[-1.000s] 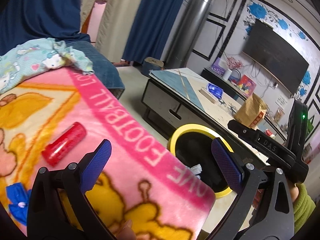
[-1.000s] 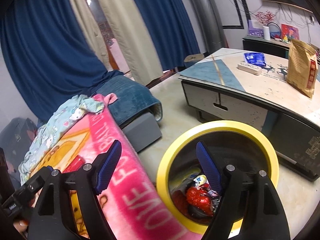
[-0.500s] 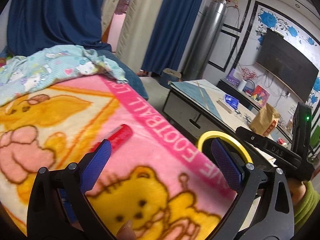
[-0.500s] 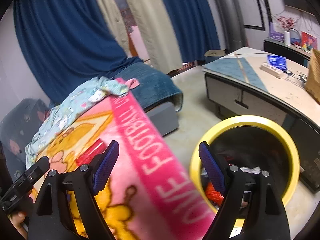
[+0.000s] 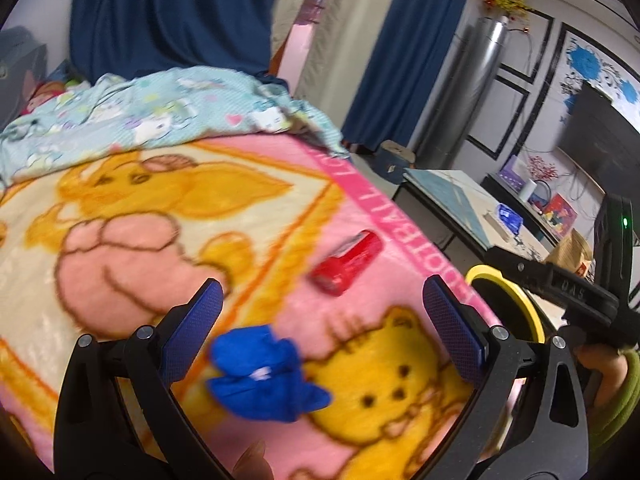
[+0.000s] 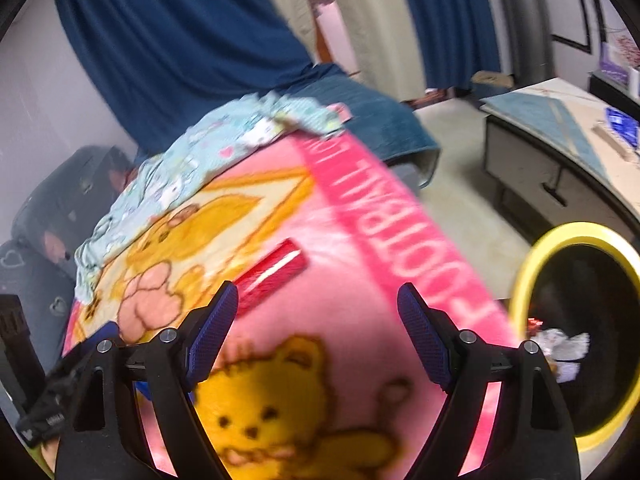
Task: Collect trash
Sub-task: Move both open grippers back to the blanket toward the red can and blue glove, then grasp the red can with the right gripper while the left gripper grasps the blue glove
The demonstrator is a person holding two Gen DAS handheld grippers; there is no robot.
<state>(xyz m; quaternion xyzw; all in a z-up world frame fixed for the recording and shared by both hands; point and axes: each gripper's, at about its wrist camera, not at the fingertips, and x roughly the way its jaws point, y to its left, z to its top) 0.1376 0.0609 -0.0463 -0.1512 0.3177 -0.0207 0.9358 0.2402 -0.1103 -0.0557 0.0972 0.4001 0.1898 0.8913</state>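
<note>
A crumpled blue wrapper (image 5: 264,374) lies on the pink cartoon blanket (image 5: 160,216), low between the fingers of my open left gripper (image 5: 320,332). A red wrapper (image 5: 346,263) lies farther out, near the blanket's pink lettered border. In the right wrist view the red wrapper (image 6: 272,278) sits just beyond the left fingertip of my open right gripper (image 6: 320,336), which hovers empty over the blanket (image 6: 328,360). The yellow-rimmed bin (image 6: 532,268) stands on the floor to the right, with trash inside. That bin (image 5: 486,272) shows partly behind the right gripper's body in the left wrist view.
A light blue patterned cloth (image 5: 152,116) is bunched at the blanket's far end. A low coffee table (image 6: 560,148) with a blue packet stands beyond the bin. Blue curtains (image 5: 168,12) hang behind. A dark suitcase (image 6: 60,208) sits left of the bed.
Both grippers swung left, away from the bin and over the blanket. The blue wrapper has come into the left wrist view between the fingers; the red wrapper now appears closer to both.
</note>
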